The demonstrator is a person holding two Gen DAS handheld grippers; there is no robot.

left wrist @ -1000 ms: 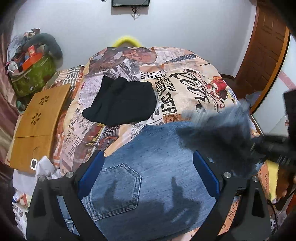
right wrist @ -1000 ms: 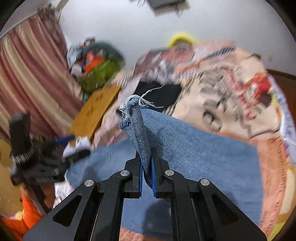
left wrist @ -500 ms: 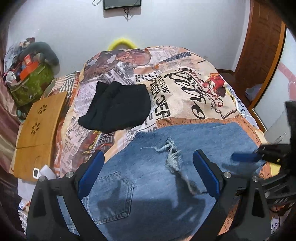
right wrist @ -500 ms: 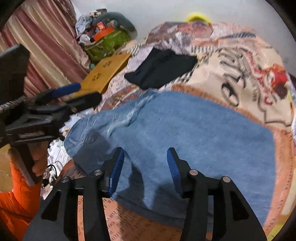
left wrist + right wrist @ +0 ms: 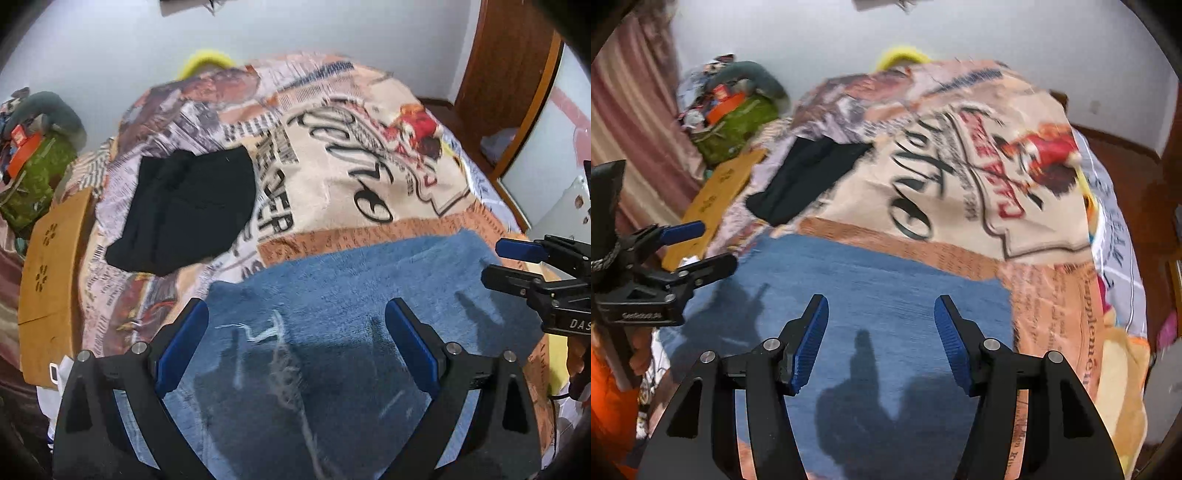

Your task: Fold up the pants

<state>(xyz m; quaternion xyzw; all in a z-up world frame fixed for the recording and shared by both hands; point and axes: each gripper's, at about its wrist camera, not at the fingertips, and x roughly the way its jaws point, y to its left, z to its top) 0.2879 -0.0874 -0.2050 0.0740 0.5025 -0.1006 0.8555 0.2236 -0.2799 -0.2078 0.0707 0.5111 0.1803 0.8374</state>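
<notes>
Blue jeans [image 5: 351,295] lie folded flat on the near part of the bed, with a frayed white hem [image 5: 280,354] on top; they also show in the right wrist view [image 5: 886,284]. My left gripper [image 5: 295,332] is open and empty just above the jeans near the frayed hem. My right gripper [image 5: 881,325] is open and empty above the jeans' right half. Each gripper shows in the other's view, the right one [image 5: 517,266] at the jeans' right edge and the left one [image 5: 698,251] at their left edge.
A folded black garment [image 5: 184,210] lies farther back on the printed bedspread [image 5: 351,155]. A wooden lap desk [image 5: 51,266] and a green bag [image 5: 33,173] with clutter stand left of the bed. A wooden door [image 5: 509,74] is at the right.
My right gripper let go of the jeans' frayed leg end, which now lies folded over the jeans, and opened wide. Both grippers moved forward over the jeans.
</notes>
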